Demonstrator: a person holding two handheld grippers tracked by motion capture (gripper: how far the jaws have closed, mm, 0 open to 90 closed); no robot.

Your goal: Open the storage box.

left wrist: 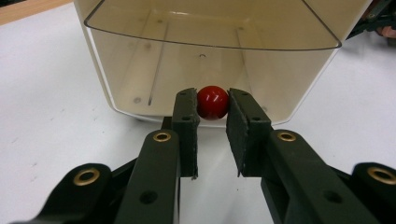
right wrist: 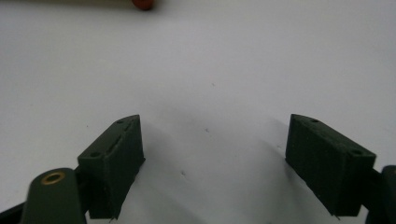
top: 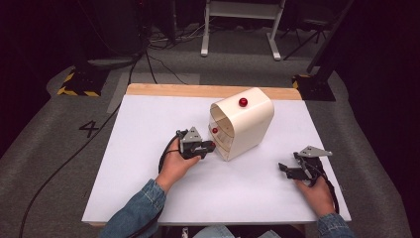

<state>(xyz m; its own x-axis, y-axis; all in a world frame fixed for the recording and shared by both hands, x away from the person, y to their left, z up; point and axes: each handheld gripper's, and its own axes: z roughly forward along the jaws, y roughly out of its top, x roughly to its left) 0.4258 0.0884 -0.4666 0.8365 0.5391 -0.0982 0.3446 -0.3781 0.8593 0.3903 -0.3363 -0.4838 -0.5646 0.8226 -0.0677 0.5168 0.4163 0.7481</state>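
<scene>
The left gripper [left wrist: 212,114] has its jaws closed narrowly on a red knob [left wrist: 213,102] at the lower front of the cream box [top: 247,124], which stands near table [top: 148,188] centre. The right gripper [top: 292,171] rests idle at about 4 o'clock, jaws wide and empty. Risk: the knob is round and glossy, held at the jaw tips only; a skewed pull could slip it free or drag the unbraced box.

Just 1 readable mark: a black numeral "4" [top: 89,128] on the grey floor covering, left of the white table [top: 138,148]. Nothing legible elsewhere.
</scene>
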